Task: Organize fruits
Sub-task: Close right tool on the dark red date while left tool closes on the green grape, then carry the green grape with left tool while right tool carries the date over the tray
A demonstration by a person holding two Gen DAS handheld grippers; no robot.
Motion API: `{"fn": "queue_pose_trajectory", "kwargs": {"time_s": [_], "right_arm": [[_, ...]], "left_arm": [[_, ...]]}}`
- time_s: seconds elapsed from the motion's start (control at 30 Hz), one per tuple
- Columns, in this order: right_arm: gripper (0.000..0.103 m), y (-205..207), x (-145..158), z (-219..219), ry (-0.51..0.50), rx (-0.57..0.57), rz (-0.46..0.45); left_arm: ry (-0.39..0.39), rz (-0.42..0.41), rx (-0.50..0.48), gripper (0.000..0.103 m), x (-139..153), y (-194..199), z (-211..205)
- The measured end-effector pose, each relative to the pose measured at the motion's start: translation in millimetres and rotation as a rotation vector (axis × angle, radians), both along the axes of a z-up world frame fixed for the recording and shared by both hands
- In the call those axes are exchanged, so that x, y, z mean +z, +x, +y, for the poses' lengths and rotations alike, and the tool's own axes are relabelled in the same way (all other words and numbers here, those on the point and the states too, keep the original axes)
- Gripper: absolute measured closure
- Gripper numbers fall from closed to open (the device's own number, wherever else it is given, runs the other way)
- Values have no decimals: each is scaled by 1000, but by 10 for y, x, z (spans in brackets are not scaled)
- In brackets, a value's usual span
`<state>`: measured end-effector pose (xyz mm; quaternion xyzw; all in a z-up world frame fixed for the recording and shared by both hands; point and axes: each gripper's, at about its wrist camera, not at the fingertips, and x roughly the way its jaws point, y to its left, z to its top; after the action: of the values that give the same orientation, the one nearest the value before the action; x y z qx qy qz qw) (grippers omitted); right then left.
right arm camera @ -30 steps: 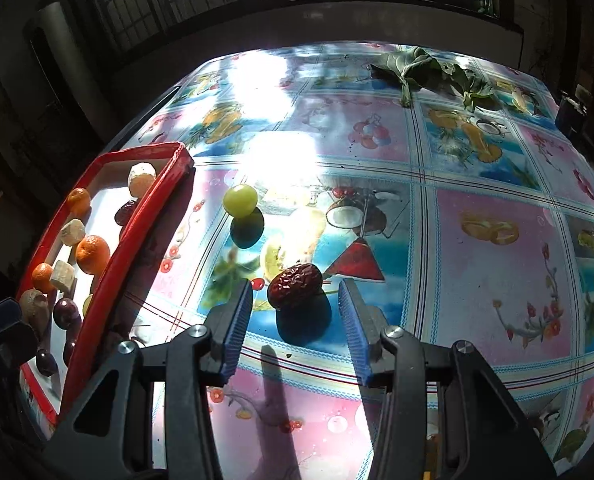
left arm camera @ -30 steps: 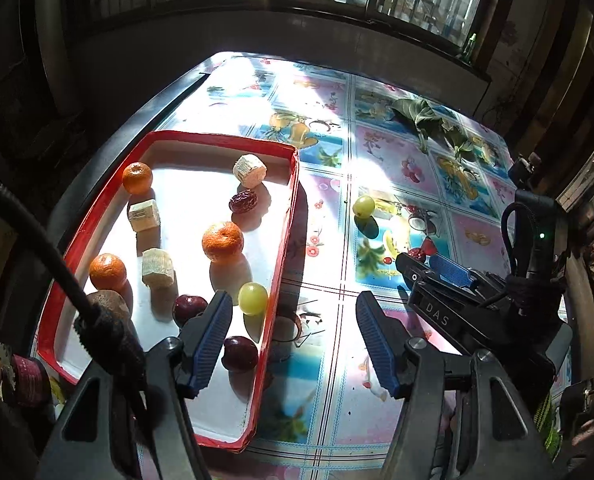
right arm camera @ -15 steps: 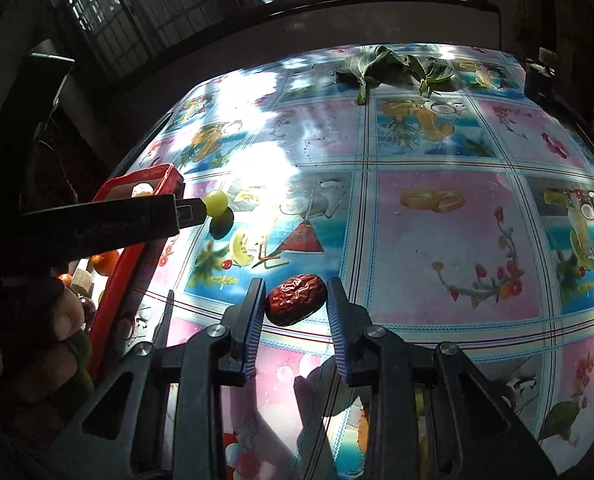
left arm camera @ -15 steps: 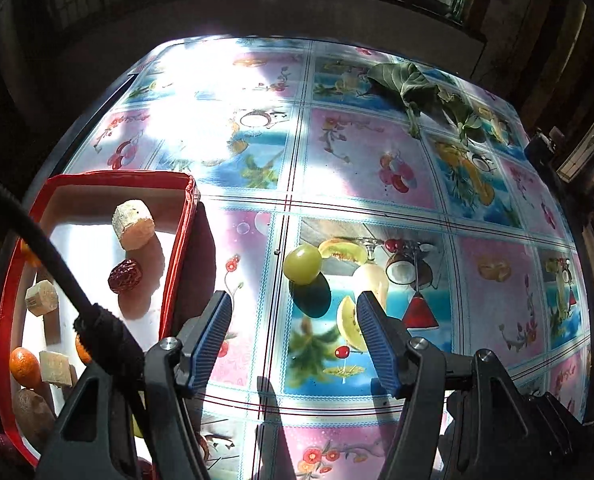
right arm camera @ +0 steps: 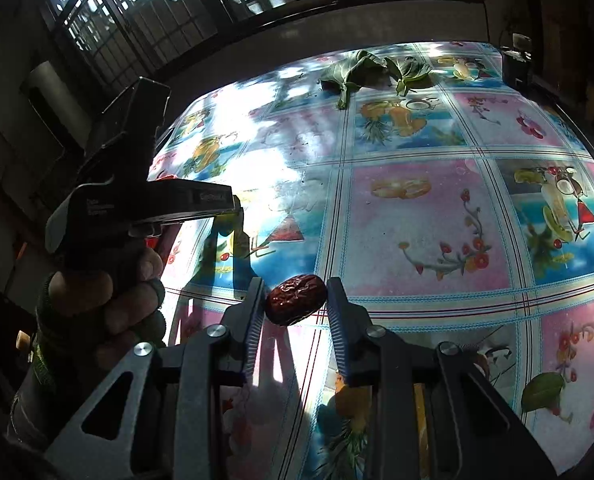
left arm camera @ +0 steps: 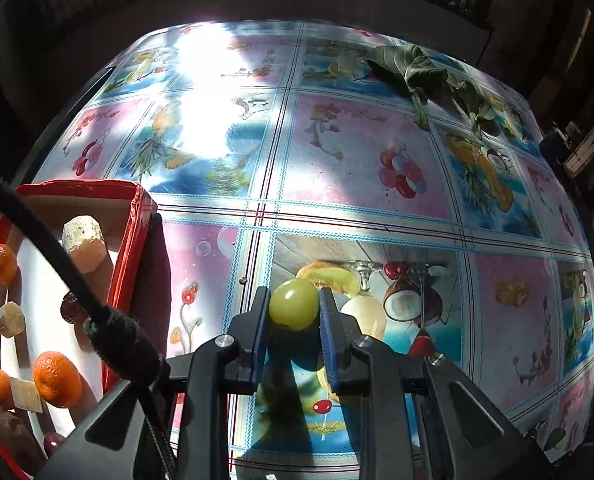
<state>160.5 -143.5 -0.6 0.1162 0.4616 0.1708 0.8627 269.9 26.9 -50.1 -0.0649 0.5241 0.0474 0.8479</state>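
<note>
Closing in on both sides: a second ago the left claw [left arm camera: 293, 312] hung wide open beside the red tray [left arm camera: 139, 216] and the green grape [left arm camera: 294, 309] sat loose on the bench [left arm camera: 357, 152]; now both pads press that grape. The right claw [right arm camera: 295, 300], open around the red date [right arm camera: 296, 299] a second ago, is clamped on it and has it lifted, its shadow on the cloth below. Whether the grape is off the cloth yet, I can't tell. Both strays look ready for the trip left to the tray, where oranges [left arm camera: 57, 378] and pale chunks wait. The date's long axis runs straight across from pad to pad, pinched end to end; the grape is near round.
</note>
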Motion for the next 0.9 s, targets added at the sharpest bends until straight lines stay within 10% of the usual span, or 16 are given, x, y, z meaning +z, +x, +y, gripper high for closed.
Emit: {"fn": "queue_pose_trajectory", "kwargs": {"time_s": [0.9], "right_arm": [[70,-395,193,264,17,55,-30]], "left_arm": [[-156,-161,68,81,552,-1629,604]]}}
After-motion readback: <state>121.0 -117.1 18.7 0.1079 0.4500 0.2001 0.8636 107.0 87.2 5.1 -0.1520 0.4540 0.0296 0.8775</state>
